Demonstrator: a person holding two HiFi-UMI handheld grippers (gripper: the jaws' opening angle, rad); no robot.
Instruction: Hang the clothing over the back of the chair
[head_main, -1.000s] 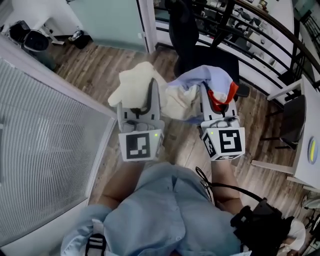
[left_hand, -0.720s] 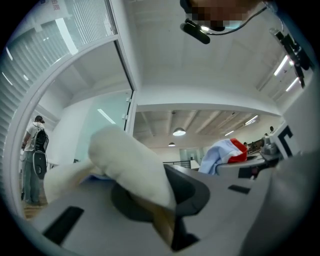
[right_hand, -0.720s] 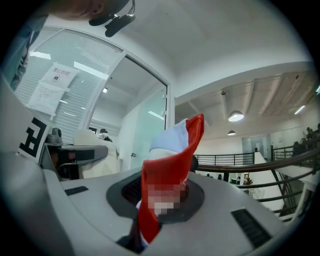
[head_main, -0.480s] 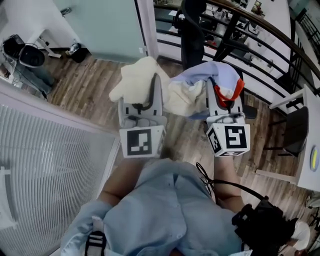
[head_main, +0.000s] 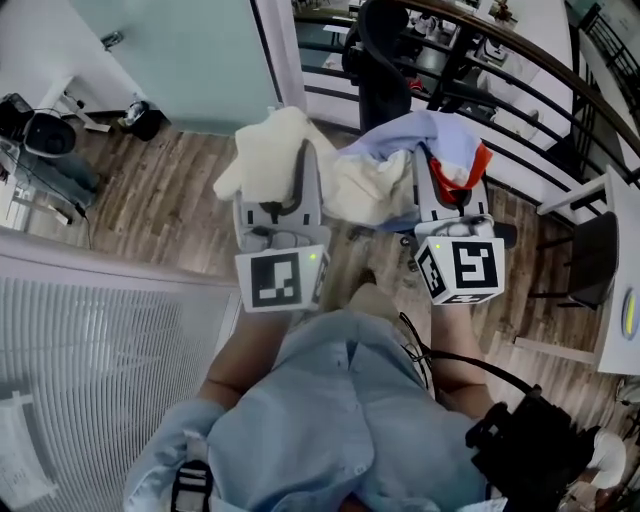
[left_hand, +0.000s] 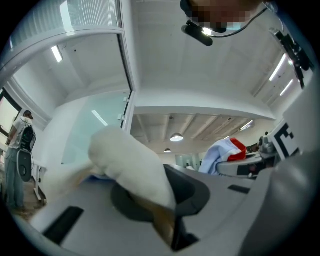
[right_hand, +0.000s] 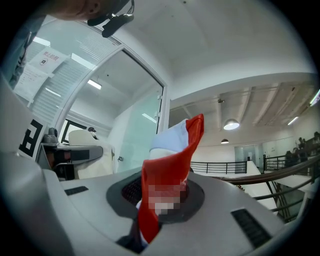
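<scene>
The clothing (head_main: 368, 190) is a bunched garment of cream, light blue and red cloth, held up between both grippers over the wooden floor. My left gripper (head_main: 304, 152) is shut on its cream part (left_hand: 131, 161), which flops over the jaws. My right gripper (head_main: 430, 162) is shut on the red and light-blue edge (right_hand: 167, 177). The black chair (head_main: 385, 55) stands just beyond the garment, its seat mostly hidden behind the cloth. In the left gripper view, the right gripper (left_hand: 248, 168) shows at the right with the cloth on it.
A black railing (head_main: 530, 85) runs behind the chair. A glass door (head_main: 190, 45) stands at the upper left, and a ribbed panel (head_main: 100, 350) fills the lower left. A white desk (head_main: 622, 260) and a dark chair (head_main: 590, 240) are at the right.
Both grippers have carried the garment forward, closer to the black chair and railing. The ribbed panel has slid back toward the lower left. Both grips are unchanged.
</scene>
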